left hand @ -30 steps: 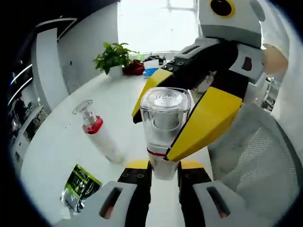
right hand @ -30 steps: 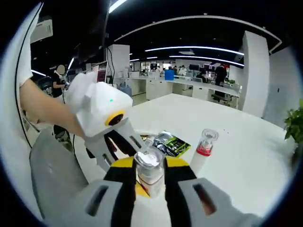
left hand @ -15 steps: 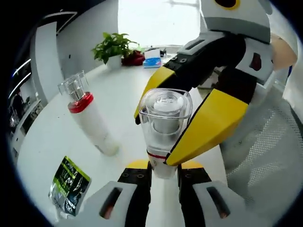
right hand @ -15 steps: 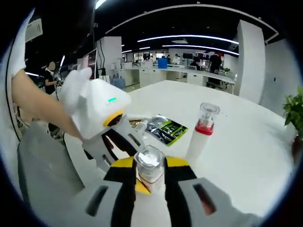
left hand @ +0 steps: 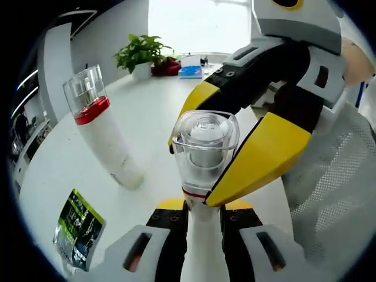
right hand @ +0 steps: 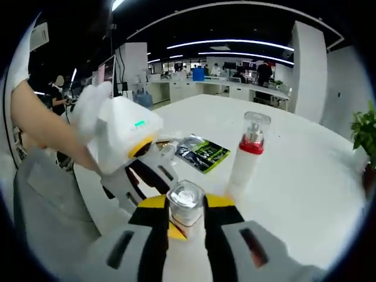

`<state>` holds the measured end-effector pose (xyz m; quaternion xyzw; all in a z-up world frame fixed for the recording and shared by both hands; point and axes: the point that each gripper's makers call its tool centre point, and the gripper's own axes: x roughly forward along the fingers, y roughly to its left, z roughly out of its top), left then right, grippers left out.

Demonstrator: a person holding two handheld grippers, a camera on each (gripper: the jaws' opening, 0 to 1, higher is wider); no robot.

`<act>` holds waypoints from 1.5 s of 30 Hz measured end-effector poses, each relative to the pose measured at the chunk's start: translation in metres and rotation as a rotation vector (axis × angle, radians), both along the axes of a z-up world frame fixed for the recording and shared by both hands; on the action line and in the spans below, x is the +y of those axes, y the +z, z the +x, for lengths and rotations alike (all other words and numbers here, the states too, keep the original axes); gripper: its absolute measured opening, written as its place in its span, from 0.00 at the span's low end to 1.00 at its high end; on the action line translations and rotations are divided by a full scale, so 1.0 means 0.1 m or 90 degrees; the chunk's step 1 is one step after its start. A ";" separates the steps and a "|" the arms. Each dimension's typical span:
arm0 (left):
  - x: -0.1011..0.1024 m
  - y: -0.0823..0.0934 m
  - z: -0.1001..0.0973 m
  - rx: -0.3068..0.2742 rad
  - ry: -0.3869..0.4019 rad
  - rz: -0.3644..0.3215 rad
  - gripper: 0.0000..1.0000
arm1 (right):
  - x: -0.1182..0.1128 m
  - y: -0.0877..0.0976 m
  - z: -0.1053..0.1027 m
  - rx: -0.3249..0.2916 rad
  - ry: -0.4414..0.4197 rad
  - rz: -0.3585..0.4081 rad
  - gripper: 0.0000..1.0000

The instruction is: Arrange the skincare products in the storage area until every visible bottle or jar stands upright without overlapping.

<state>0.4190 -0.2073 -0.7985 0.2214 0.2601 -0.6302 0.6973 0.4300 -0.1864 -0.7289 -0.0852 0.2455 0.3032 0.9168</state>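
Held bottle: a white pump bottle with a clear square cap and thin red collar (left hand: 205, 158) sits between both grippers, well above the white desk (left hand: 147, 123); in the right gripper view its clear cap (right hand: 185, 202) faces the camera.
Left gripper: the left gripper (left hand: 203, 212) has its black-and-yellow jaws pressed against the white lower body of the held bottle, just under the red collar. In the right gripper view it comes in from the left as a white housing with yellow-tipped jaws (right hand: 154, 176), held by a person's bare forearm (right hand: 44, 132).
Right gripper: the right gripper (right hand: 185, 218) pinches the same bottle by its clear cap, jaws on either side. In the left gripper view its yellow jaws (left hand: 235, 141) bracket the cap from the upper right.
Second bottle: a tall white bottle with a red collar and clear cap (left hand: 100, 132) stands on the desk, apart from the held one; in the left gripper view it appears tilted, in the right gripper view (right hand: 248, 154) upright.
Sachet: a flat silver-and-green foil sachet (left hand: 76, 226) lies on the desk near the standing bottle, also visible beyond the left gripper (right hand: 201, 153).
Background: a potted green plant (left hand: 140, 56) at the far desk edge; grey mesh chair (left hand: 338, 194) beside the desk.
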 end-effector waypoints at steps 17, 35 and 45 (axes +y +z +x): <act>-0.08 -0.01 0.09 0.010 -0.001 -0.015 0.17 | -0.10 0.00 0.13 0.003 -0.068 0.050 0.23; -0.23 -0.02 0.33 -0.013 -0.019 -0.017 0.18 | -0.31 -0.30 0.29 0.051 -0.228 0.031 0.22; -0.26 -0.05 0.43 -0.032 -0.023 -0.011 0.17 | -0.39 -0.38 0.39 0.046 -0.281 -0.002 0.20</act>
